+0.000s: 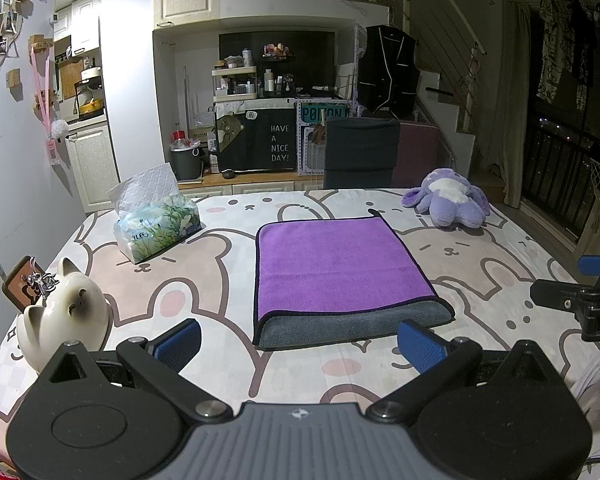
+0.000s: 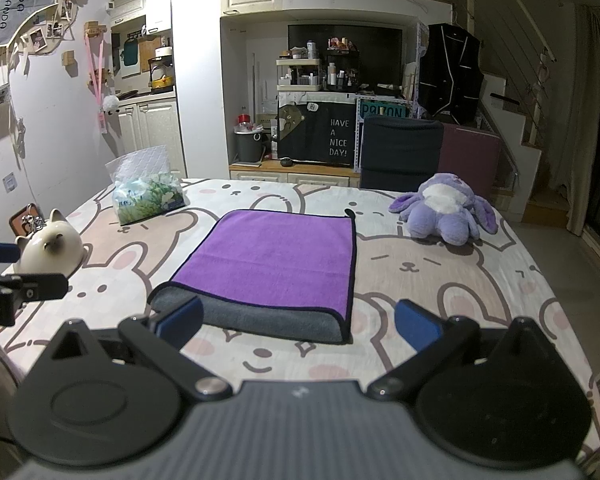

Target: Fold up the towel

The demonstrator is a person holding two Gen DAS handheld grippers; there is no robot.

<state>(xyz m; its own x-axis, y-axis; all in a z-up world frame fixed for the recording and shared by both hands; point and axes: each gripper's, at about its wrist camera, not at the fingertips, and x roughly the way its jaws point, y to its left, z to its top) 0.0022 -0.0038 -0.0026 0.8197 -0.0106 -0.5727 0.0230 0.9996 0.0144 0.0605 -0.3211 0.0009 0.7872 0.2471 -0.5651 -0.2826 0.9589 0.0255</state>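
Note:
A purple towel (image 1: 336, 264) with a grey underside lies folded flat on the bunny-print table (image 1: 228, 272); its grey folded edge faces me. It also shows in the right wrist view (image 2: 276, 260). My left gripper (image 1: 298, 346) is open and empty, just short of the towel's near edge. My right gripper (image 2: 298, 324) is open and empty, its left finger (image 2: 182, 320) over the towel's near left corner. The right gripper also shows at the right edge of the left wrist view (image 1: 584, 292).
A tissue pack (image 1: 158, 226) lies at the back left. A white ceramic cat (image 1: 62, 316) stands at the left edge. A purple plush toy (image 1: 452, 200) sits at the back right. A dark chair (image 1: 360, 152) stands behind the table.

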